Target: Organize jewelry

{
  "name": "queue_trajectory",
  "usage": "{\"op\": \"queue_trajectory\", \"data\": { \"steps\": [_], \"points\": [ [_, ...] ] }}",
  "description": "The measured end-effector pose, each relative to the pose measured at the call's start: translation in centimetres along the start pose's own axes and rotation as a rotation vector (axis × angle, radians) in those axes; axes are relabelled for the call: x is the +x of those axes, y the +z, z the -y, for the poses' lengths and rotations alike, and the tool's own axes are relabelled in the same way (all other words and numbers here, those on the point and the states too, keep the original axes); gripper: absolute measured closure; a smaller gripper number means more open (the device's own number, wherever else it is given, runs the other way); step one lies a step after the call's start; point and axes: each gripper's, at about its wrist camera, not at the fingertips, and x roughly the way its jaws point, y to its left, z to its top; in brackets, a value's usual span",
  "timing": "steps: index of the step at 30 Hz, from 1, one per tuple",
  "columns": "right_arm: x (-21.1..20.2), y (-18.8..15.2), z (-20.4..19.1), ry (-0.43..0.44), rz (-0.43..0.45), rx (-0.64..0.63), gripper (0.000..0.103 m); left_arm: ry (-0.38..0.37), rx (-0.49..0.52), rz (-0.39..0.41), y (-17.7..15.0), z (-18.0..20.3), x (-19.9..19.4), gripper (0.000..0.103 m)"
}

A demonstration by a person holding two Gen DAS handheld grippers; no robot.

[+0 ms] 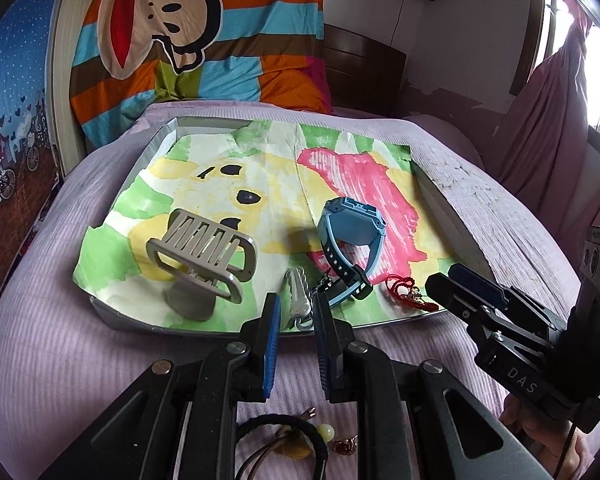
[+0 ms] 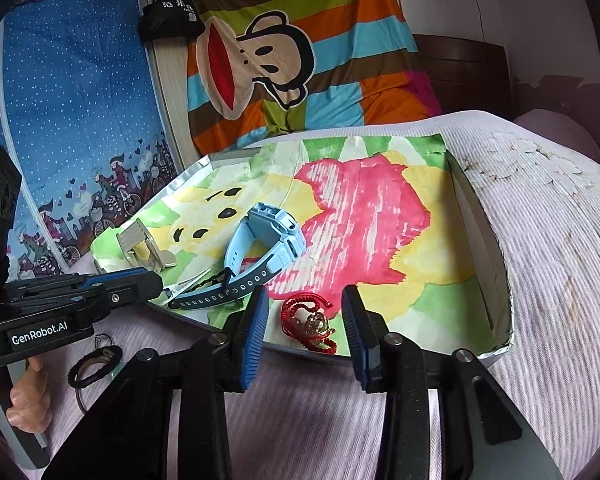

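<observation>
A bed (image 1: 80,340) covered in a ribbed lilac spread carried everything. Directly on it lay a shallow silver-walled tray (image 1: 118,314) lined with painted paper, and nearer the camera a black hair tie (image 1: 278,436) with a yellowish bead (image 1: 326,432) and a small red-and-gold trinket (image 1: 345,446) just beside it. A striped cartoon-monkey quilt (image 1: 204,40) was heaped at the bed's far end

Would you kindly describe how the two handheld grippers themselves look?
Both are black metal with ribbed blue pads. The left gripper is marked "GenRobot.AI" in white; the right gripper reads "DAS", with a thin black cable hanging below. No sleeves show.
</observation>
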Motion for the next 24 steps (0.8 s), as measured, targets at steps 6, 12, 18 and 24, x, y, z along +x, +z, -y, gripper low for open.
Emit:
{"op": "queue_trajectory", "data": {
  "steps": [6, 12, 18, 24],
  "points": [
    [-2.8, -0.4, 0.1, -0.007, 0.096, 0.007, 0.048, -0.023, -0.037, 0.053, -0.7, -1.0, -1.8, 0.074],
    [-5.7, -0.9, -0.2, -0.015, 0.186, 0.003, 0.030, -0.003, -0.019, 0.137, -1.3, -1.0, -4.0, 0.047],
    [-7.6, -1.5, -0.5, -0.021, 0.232, 0.014, 0.005, 0.037, -0.006, 0.221, -2.0, -1.2, -6.3, 0.024],
    [-9.3, -2.2, -1.2, -0.035, 0.275, -0.006, 0.001, 0.092, 0.025, 0.314, -3.3, -1.2, -8.7, 0.002]
  ]
}}
